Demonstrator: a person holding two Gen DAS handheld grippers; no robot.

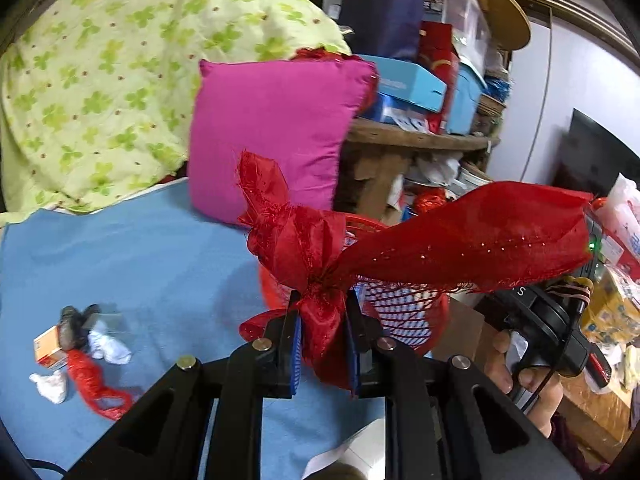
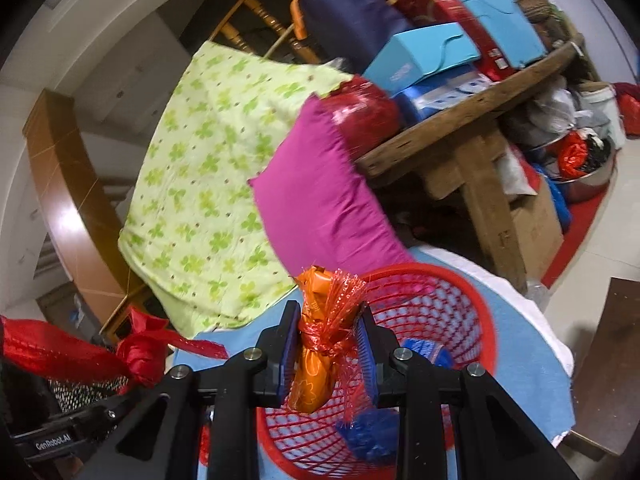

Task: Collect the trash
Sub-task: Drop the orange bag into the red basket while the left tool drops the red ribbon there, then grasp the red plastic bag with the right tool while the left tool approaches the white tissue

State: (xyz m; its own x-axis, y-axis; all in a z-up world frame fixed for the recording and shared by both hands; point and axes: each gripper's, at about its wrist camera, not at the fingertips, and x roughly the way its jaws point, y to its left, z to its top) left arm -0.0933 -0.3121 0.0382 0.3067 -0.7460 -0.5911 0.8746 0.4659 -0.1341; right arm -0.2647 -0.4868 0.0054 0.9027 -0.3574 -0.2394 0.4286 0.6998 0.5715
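My left gripper (image 1: 323, 320) is shut on a red fabric ribbon (image 1: 320, 248), whose long tail spreads to the right. The ribbon hangs in front of the red mesh basket (image 1: 404, 308). My right gripper (image 2: 329, 336) is shut on an orange wrapper tied in red netting (image 2: 320, 340) and holds it over the red basket (image 2: 460, 312). Blue scraps (image 2: 372, 436) lie inside the basket. The ribbon also shows at the left of the right wrist view (image 2: 140, 356). A small pile of trash (image 1: 76, 352) lies on the blue bed sheet (image 1: 152, 256): white tissues, a red net, a small box.
A magenta pillow (image 1: 276, 128) and a green floral quilt (image 1: 92, 80) lie at the back of the bed. A wooden table (image 2: 460, 120) stacked with boxes and bags stands behind the basket. Cardboard boxes (image 2: 536, 232) and bags sit on the floor beneath it.
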